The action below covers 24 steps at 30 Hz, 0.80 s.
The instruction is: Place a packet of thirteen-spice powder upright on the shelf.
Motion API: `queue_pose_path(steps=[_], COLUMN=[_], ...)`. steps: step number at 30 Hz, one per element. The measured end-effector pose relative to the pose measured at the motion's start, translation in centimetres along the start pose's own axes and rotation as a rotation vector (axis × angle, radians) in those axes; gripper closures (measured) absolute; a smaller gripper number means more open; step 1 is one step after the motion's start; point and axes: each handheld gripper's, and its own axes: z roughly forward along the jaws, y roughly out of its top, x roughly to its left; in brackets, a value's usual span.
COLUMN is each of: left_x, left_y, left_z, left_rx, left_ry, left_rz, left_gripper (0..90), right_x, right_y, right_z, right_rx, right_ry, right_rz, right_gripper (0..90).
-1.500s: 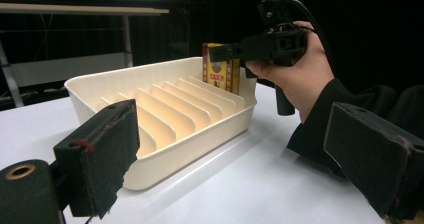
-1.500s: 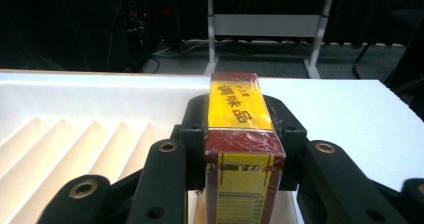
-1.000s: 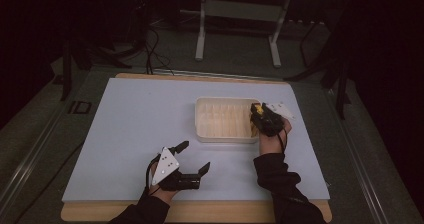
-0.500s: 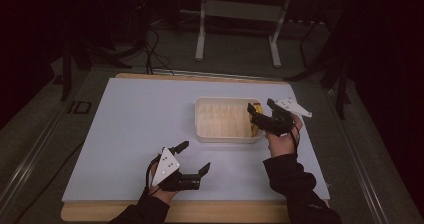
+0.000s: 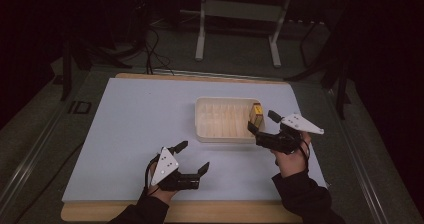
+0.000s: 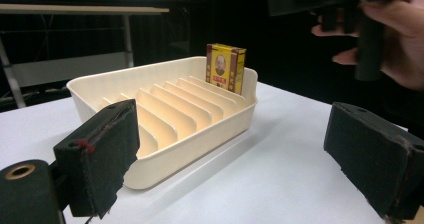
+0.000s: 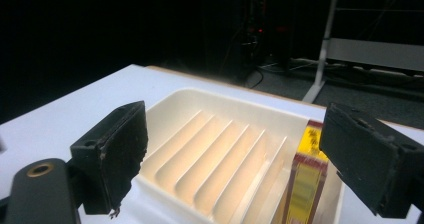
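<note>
1. A small yellow box (image 5: 256,116) stands up straight in the last slot at the right end of the cream tray (image 5: 220,134).
2. The tray sits on the white table (image 5: 125,129).
3. The right gripper (image 5: 261,124) is just beside the tray's right end, near the box. Its jaws are spread wide and hold nothing.
4. The left gripper (image 5: 193,156) rests low near the front edge of the table, well apart from the tray. Its jaws are spread wide too, with nothing between them.
</note>
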Motion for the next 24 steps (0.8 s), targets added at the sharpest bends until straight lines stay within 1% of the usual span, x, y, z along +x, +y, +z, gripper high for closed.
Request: queue_pose_path(steps=[1,3,6,9,11,13,15,17,20,22,24], left_x=[0.0,0.0,0.0,-0.1,-0.1,-0.1,-0.1,0.0,0.0,0.0,0.0], left_y=[0.0,0.0,0.0,-0.1,-0.1,-0.1,-0.1,0.0,0.0,-0.1,-0.1], left_z=[0.0,0.0,0.0,0.1,0.1,0.0,0.0,0.0,0.0,0.0,0.0], left_rx=[0.001,-0.002,0.000,0.002,0.005,0.005,0.006,0.006,0.008,0.007,0.011], left_ry=[0.001,-0.001,-0.002,-0.013,-0.013,-0.011,-0.012,-0.015,-0.015,-0.012,-0.011], left_rz=[0.000,-0.003,-0.004,-0.001,0.003,0.000,-0.002,-0.004,-0.001,0.000,0.002], left_gripper=[8.9,8.9,8.9,8.9,8.9,8.9,8.9,8.9,8.9,8.9,8.9], right_x=[0.1,0.3,0.6,0.8,0.9,1.0,1.1,1.1,0.9,0.9,0.8], right_y=[-0.2,-0.5,-1.0,-1.7,-2.1,-2.5,-3.0,-3.2,-3.2,-3.3,-3.6], right_z=[-0.3,-1.0,-1.6,-2.3,-2.7,-3.1,-3.5,-4.0,-4.9,-5.4,-5.8], right_rx=[-0.004,0.001,0.013,0.020,0.022,0.030,0.032,0.048,0.047,0.039,0.042], right_ry=[0.002,0.022,0.029,0.040,0.052,0.055,0.059,0.056,0.067,0.065,0.073], right_rz=[-0.007,-0.011,-0.032,-0.045,-0.044,-0.059,-0.079,-0.095,-0.099,-0.115,-0.109], right_gripper=[11.9,11.9,11.9,12.2,12.4,12.7,12.6,12.7,12.9,13.0,13.0])
